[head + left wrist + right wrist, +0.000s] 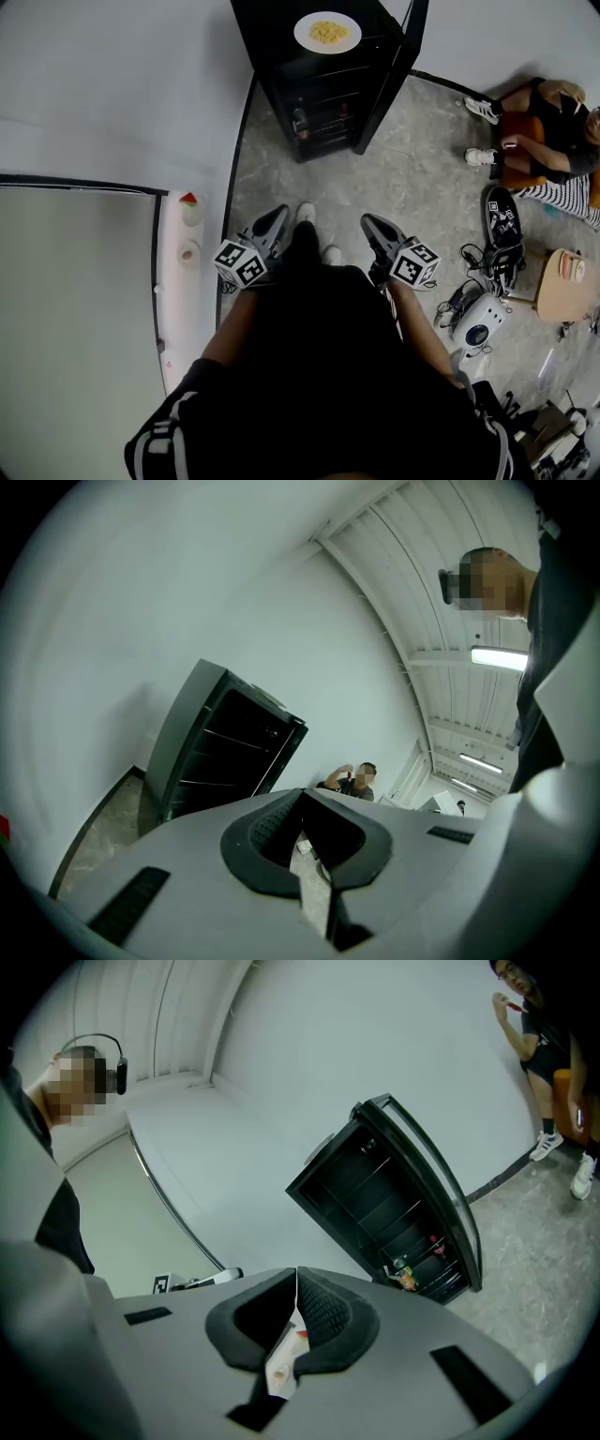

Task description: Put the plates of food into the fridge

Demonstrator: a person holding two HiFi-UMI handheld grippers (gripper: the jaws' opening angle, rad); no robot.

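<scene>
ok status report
Both shut, empty: left hand-held gripper, right hand-held gripper. The plate of food on top of fridge, door open. Loose cables off to the right.

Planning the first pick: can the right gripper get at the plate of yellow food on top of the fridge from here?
Probably not yet. The right gripper, jaws shut, is held well short of the plate on the fridge; only floor lies between.

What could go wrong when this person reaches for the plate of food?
The plate of yellow food sits on top of the fridge; grabbed clumsily, it might tip and spill. The open door beside it could get bumped. Loose cables on the floor at the right could catch a foot.
</scene>
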